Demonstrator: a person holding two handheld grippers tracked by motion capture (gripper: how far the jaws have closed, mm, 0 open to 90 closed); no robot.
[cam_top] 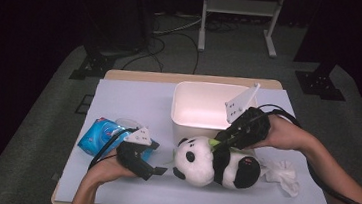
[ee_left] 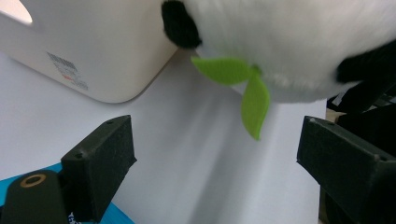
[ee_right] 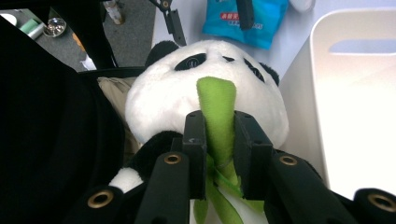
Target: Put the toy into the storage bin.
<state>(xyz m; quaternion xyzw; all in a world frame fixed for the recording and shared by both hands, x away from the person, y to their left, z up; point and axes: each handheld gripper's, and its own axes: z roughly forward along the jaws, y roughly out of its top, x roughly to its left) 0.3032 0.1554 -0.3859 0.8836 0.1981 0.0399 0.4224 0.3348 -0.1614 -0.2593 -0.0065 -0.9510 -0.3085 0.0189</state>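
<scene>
The right claw (ee_right: 219,154) is clamping the panda's (cam_top: 213,163) green bamboo stalk (ee_right: 217,116) — grasp done; the white bin (cam_top: 189,95) beyond is still waiting. The left claw (ee_left: 215,163) is idling, jaws apart.

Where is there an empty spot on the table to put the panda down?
Free: the far-left mat between the blue packet and the white bin, and the front strip. Inside the bin is bare too. Crowded: around the panda, both claws, and the crumpled tissue.
</scene>
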